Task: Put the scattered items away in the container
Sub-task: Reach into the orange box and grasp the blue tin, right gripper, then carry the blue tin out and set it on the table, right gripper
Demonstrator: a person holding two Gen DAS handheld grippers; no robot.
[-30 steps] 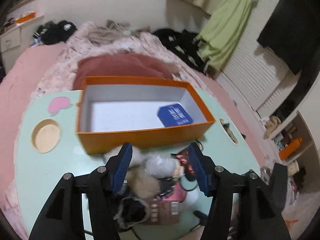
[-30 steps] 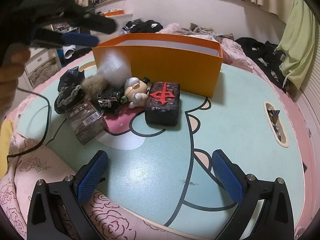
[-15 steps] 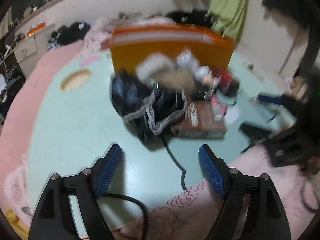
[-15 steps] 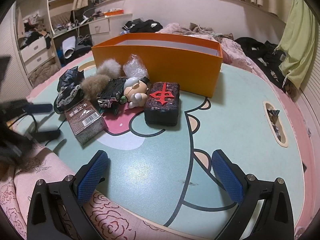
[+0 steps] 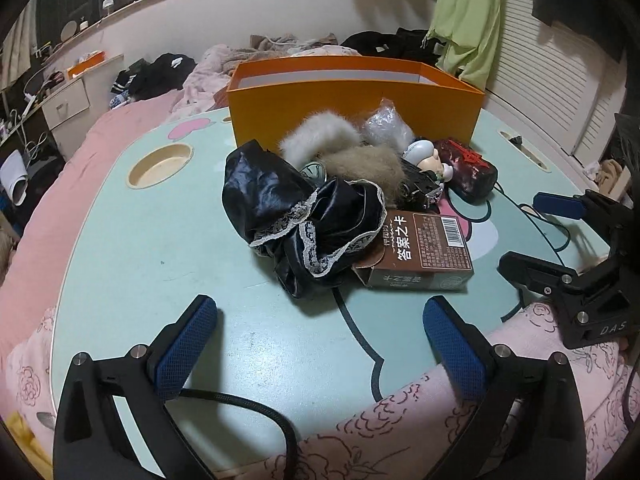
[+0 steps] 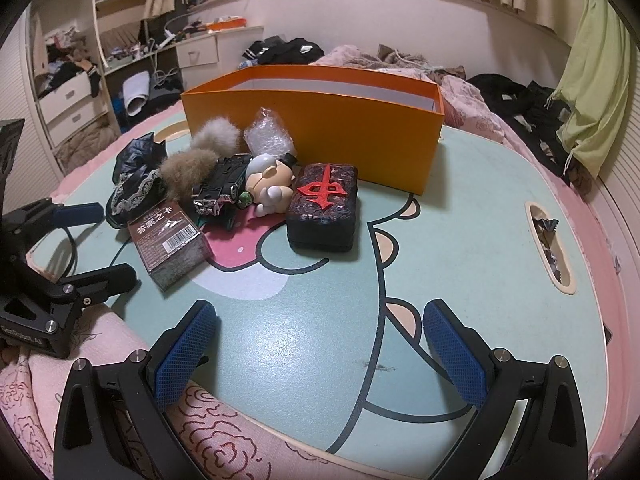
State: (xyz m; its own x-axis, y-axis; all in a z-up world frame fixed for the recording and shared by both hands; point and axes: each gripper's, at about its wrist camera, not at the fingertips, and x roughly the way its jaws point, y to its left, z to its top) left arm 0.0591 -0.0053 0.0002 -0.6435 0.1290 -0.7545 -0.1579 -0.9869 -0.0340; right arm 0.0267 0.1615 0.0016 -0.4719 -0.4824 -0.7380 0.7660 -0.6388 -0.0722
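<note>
An orange box (image 5: 352,104) stands open at the table's far side. In front of it lies a pile: black lace cloth (image 5: 288,204), two fur tufts (image 5: 320,136), a clear plastic bag (image 6: 268,136), a black toy car (image 6: 220,188), a pale figurine (image 6: 268,184), a dark block with a red sign (image 6: 324,204) and a brown card box (image 5: 424,252). My left gripper (image 5: 320,306) hovers at the near edge short of the cloth, its jaws opening with nothing between them. My right gripper (image 6: 320,312) stands open over bare table, also holding nothing.
The mint table (image 6: 440,240) has a round cup hole (image 5: 160,162) at the left and a slot (image 6: 550,248) at the right. A black cable (image 5: 248,404) trails under the left gripper. A pink quilt surrounds the table; drawers and clothes lie beyond.
The left gripper has drawn back and down from above the pile by the box to the near table edge, and its jaws have widened. The right gripper has not moved.
</note>
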